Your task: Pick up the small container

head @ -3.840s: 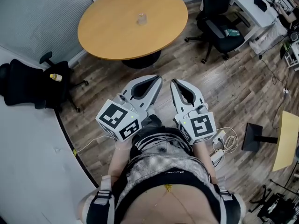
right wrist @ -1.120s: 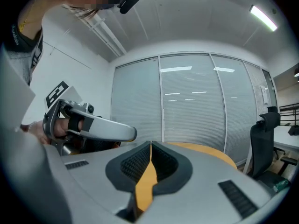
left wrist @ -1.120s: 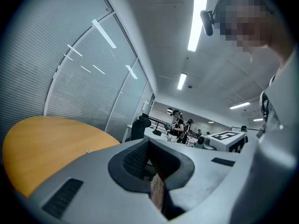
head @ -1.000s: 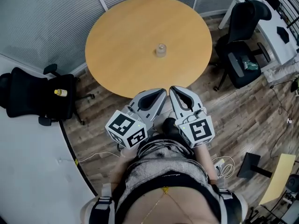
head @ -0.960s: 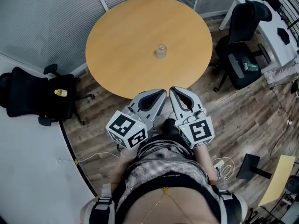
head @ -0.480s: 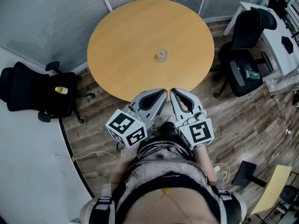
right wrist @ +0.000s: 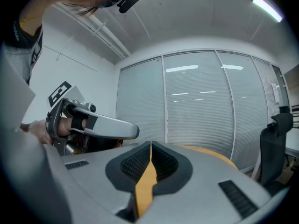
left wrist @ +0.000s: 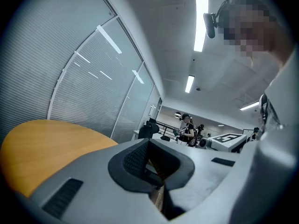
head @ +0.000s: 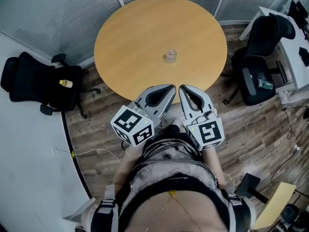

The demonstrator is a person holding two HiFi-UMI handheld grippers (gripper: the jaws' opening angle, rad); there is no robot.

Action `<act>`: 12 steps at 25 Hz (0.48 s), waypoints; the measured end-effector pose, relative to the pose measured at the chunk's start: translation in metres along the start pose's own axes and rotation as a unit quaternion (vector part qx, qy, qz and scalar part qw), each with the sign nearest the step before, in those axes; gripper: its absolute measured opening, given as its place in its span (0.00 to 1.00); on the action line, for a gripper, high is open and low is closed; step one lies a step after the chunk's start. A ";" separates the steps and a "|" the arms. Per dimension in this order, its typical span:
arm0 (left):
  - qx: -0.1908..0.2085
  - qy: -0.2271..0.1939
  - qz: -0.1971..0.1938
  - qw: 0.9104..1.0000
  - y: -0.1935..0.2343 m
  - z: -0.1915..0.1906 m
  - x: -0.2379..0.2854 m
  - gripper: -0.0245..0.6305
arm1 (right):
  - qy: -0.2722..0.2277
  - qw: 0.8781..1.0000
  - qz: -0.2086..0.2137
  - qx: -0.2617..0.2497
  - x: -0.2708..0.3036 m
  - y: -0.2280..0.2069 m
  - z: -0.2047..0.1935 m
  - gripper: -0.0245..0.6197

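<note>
Since the earlier frames the person has walked up to the round wooden bench (head: 130, 37), which was well ahead and now lies just in front. The tips of both tongs, formerly over bare floor, now overlap the bench's near edge in the head view.

The small container (head: 170, 55) stands alone near the middle of the bench, slightly toward the near edge and well apart from both tongs. It looks clear, but it is too small to show more.

The left tongs (head: 167, 89) and the right tongs (head: 184, 89) are held side by side in front of the person's body, pointing toward the bench, with their marker cubes nearest the person. The right tongs (right wrist: 150, 146) are clenched with nothing between the pads, only a thin slit that shows the bench's orange top. The left tongs (left wrist: 149, 143) are likewise clenched and empty, their tips meeting.

From the right gripper view a hand (right wrist: 39, 127) grips the handle of the left tongs. From the left gripper view the bench top curves off at the left, and people (left wrist: 188, 127) stand far down the room.

Off the bench's left edge a black chair (head: 29, 79) carries a small yellow bottle (head: 66, 83). Off its right edge stands another black chair (head: 263, 66).
</note>
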State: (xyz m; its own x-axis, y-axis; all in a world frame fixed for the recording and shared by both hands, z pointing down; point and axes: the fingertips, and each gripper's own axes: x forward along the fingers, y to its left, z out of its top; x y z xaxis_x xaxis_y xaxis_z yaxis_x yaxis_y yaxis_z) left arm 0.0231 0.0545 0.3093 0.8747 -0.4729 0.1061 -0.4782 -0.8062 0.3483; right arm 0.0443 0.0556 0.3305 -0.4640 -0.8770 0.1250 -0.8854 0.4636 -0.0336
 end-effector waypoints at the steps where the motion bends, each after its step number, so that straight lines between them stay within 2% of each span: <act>1: 0.003 -0.002 0.005 1.000 0.000 0.000 0.003 0.04 | 0.000 1.000 0.002 -0.001 0.000 -0.004 0.000 0.07; 6: 0.013 -0.015 0.038 0.999 0.007 0.007 0.019 0.04 | -0.012 0.999 0.026 -0.028 0.007 -0.022 0.003 0.07; 12: 0.038 -0.019 0.039 0.998 0.013 0.016 0.024 0.04 | -0.017 0.999 0.038 -0.034 0.013 -0.028 0.004 0.07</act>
State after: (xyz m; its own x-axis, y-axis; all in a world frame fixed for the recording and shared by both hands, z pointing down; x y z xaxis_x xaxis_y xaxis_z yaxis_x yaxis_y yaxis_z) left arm 0.0369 0.0274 0.3018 0.8316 -0.5473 0.0941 -0.5506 -0.7905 0.2683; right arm 0.0632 0.0307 0.3296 -0.5308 -0.8426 0.0908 -0.8446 0.5348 0.0251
